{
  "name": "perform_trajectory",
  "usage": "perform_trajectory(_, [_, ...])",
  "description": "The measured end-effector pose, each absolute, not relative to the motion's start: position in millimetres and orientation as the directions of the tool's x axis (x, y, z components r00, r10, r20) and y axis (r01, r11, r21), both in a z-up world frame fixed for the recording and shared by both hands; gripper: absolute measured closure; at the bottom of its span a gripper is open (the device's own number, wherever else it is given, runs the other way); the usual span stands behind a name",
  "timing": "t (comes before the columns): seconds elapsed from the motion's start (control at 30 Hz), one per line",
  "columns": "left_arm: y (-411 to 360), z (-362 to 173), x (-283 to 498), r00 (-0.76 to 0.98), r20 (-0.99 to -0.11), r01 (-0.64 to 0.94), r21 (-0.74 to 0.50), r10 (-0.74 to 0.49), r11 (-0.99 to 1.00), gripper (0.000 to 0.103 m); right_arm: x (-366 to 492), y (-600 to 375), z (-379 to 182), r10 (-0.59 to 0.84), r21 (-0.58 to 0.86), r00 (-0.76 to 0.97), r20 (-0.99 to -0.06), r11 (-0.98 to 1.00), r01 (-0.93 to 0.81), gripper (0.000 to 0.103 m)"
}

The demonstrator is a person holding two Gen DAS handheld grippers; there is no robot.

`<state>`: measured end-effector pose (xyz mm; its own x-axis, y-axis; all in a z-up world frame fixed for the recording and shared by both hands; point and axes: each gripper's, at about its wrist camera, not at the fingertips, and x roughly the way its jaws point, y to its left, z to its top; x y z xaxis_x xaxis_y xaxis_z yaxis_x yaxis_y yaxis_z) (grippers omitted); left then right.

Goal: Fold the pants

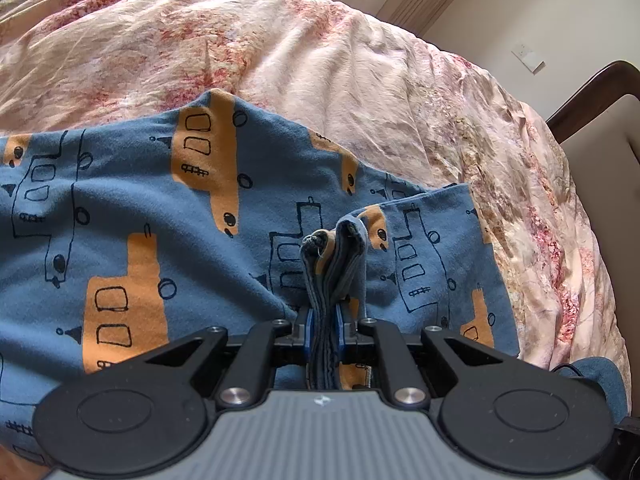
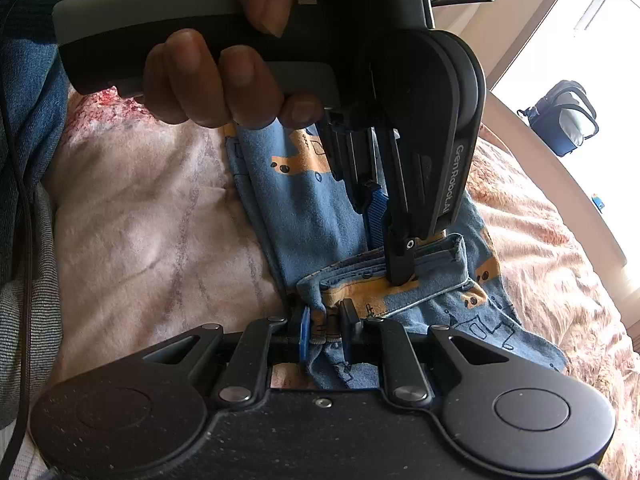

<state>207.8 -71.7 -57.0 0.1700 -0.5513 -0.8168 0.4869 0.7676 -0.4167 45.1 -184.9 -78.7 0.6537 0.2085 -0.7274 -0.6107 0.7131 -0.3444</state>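
While the blue truck-print pants (image 1: 168, 208) lie on the floral quilt (image 1: 320, 60), left gripper (image 1: 323, 332) jaws pinching a bunched hem, right gripper (image 2: 325, 332) jaws pinching another edge alongside.

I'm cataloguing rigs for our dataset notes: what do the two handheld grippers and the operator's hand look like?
Both grippers, left and right, have black linkages, round black pivot discs, silver rivets and blue finger pads. The left one has a grey ribbed body and "GenRobot.AI" lettering. The hand is bare.

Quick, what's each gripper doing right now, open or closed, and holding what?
Left gripper: closed on a bunched edge of the pants.
Right gripper: closed on a hem of the pants.
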Motion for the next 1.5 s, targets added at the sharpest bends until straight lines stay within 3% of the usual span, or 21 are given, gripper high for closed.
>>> perform_trajectory(0.43, [-50.8,-17.8,200.4,0.241,-0.759,0.459,-0.461,-0.605,0.760,0.096,45.9,-171.3,-61.3,0.175,-0.381,0.708,-0.685,0.742,-0.552,0.087])
perform_trajectory(0.63, [-22.5,6.8,209.5,0.297,-0.798,0.413,-0.388,-0.525,0.824,0.096,51.8,-147.4,-33.6,0.222,-0.360,0.732,-0.644,0.757,-0.546,0.087])
perform_trajectory(0.77, [-4.5,-7.3,220.0,0.288,-0.831,0.368,-0.364,-0.477,0.856,0.095,60.0,-127.1,-32.5,0.258,-0.344,0.707,-0.659,0.732,-0.588,0.087])
perform_trajectory(0.9, [8.7,-32.1,226.6,0.295,-0.855,0.339,-0.324,-0.427,0.883,0.086,73.6,-112.3,-52.6,0.278,-0.300,0.665,-0.693,0.728,-0.617,0.086])
perform_trajectory(0.97, [14.0,-34.0,228.0,0.296,-0.847,0.336,-0.340,-0.441,0.878,0.075,73.5,-110.9,-61.5,0.275,-0.307,0.665,-0.695,0.723,-0.619,0.080])
perform_trajectory(1.0, [15.0,-31.5,227.9,0.305,-0.842,0.344,-0.338,-0.445,0.876,0.069,70.2,-111.5,-62.3,0.273,-0.313,0.667,-0.693,0.719,-0.620,0.072])
perform_trajectory(1.07, [16.6,-23.4,224.4,0.370,-0.826,0.351,-0.301,-0.426,0.887,0.025,61.8,-121.5,-55.5,0.268,-0.328,0.672,-0.690,0.712,-0.620,0.052])
perform_trajectory(1.1, [17.8,-19.2,221.2,0.422,-0.811,0.342,-0.271,-0.404,0.900,0.018,56.6,-130.0,-50.5,0.254,-0.349,0.687,-0.681,0.712,-0.609,0.038])
perform_trajectory(1.13, [17.5,-15.2,217.2,0.469,-0.795,0.338,-0.239,-0.384,0.910,0.014,51.2,-140.8,-45.2,0.222,-0.387,0.715,-0.663,0.716,-0.581,0.030])
perform_trajectory(1.23, [3.5,-12.0,209.1,0.544,-0.762,0.365,-0.162,-0.351,0.917,0.009,46.5,-177.7,-35.9,0.102,-0.490,0.796,-0.597,0.740,-0.461,0.001])
perform_trajectory(1.37, [-18.8,-29.2,219.8,0.573,-0.768,0.298,-0.128,-0.285,0.946,0.008,77.7,-227.8,-45.3,-0.101,-0.558,0.847,-0.523,0.792,-0.249,0.001])
perform_trajectory(1.5, [-24.7,-51.3,223.5,0.592,-0.772,0.275,-0.075,-0.230,0.958,0.006,112.5,-263.1,-60.5,-0.139,-0.449,0.860,-0.490,0.886,-0.113,0.001])
